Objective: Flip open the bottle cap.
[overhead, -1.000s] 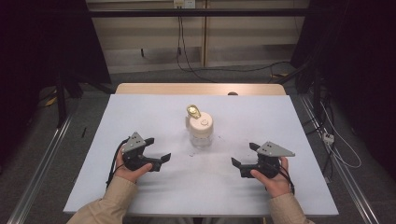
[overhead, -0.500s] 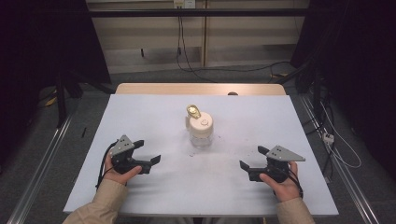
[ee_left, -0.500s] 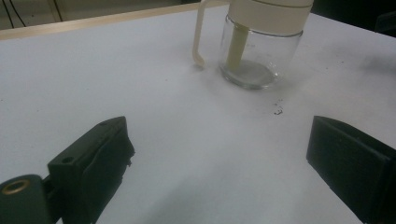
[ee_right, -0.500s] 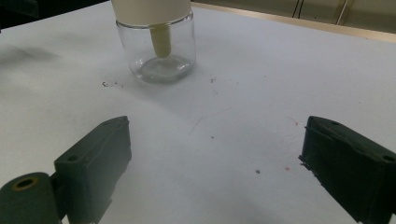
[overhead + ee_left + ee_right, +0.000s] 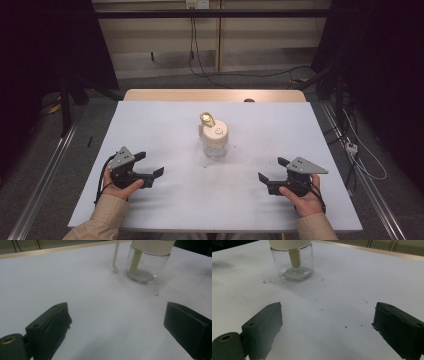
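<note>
Two black grippers rested low on the matte white table (image 5: 165,125), both with jaws spread wide and gripping nothing. Toward the left edge sat the left gripper (image 5: 148,166), a grey three-cornered plate on top. At the table's middle stood a clear glass jar (image 5: 215,145) with a cream lid (image 5: 214,132) and a gold tab; its contents were hard to make out. Near the right edge lay the right gripper (image 5: 273,170).
</note>
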Tool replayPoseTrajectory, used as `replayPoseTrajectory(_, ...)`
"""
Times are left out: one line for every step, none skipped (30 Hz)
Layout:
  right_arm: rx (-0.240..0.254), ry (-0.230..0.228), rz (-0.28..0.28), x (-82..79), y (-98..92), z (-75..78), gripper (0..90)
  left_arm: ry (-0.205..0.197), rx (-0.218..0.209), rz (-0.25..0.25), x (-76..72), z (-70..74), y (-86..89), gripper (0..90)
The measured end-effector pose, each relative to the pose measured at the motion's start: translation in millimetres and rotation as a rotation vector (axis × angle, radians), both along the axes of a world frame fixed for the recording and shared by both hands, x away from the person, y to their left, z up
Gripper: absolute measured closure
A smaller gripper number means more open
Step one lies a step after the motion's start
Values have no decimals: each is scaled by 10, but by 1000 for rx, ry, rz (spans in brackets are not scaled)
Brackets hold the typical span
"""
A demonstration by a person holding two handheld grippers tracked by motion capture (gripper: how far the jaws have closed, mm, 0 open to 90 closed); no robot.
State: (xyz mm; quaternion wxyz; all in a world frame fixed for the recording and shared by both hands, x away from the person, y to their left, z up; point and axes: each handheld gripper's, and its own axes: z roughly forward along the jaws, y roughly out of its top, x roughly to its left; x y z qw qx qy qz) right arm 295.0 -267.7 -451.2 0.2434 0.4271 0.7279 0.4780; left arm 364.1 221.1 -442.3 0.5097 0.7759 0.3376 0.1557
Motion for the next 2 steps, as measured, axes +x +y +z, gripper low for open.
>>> replayPoseTrajectory(-3, 3, 3, 1, 3, -1, 81, 2, -1, -1, 1, -6, -4, 60)
replayPoseTrajectory(-5, 2, 5, 0, 7, -2, 81, 2, -1, -1, 1, -6, -4, 61)
